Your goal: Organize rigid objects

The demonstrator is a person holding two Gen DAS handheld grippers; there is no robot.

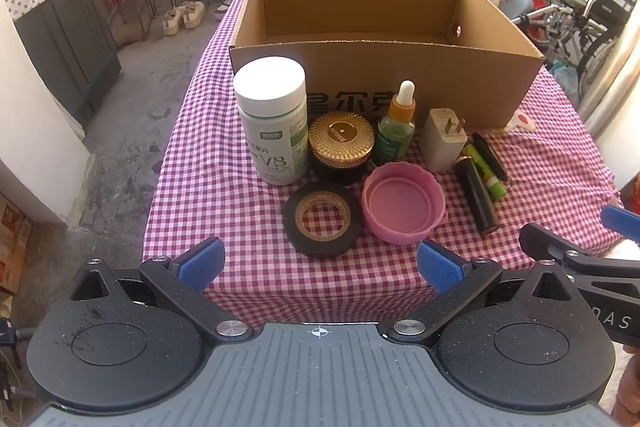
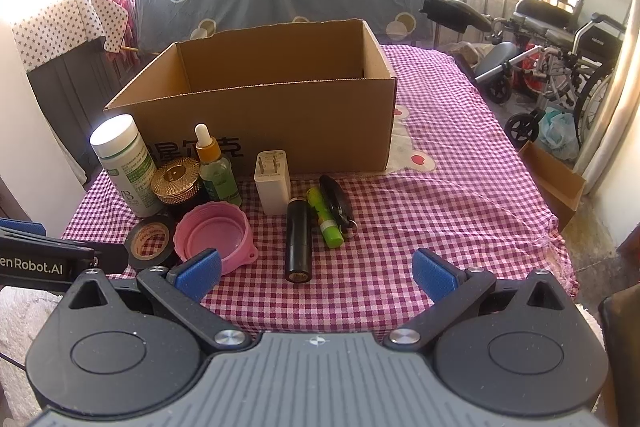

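The left gripper [image 1: 320, 263], fingers spread empty, hangs just short of the tape roll [image 1: 322, 220]; the right gripper [image 2: 316, 273], likewise spread, faces the black tube [image 2: 298, 241] lengthwise

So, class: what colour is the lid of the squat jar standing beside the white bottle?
Gold, with a ribbed pattern; the jar lid shows best in the left wrist view.

Open cloth [image 2: 440, 211] right of clutter
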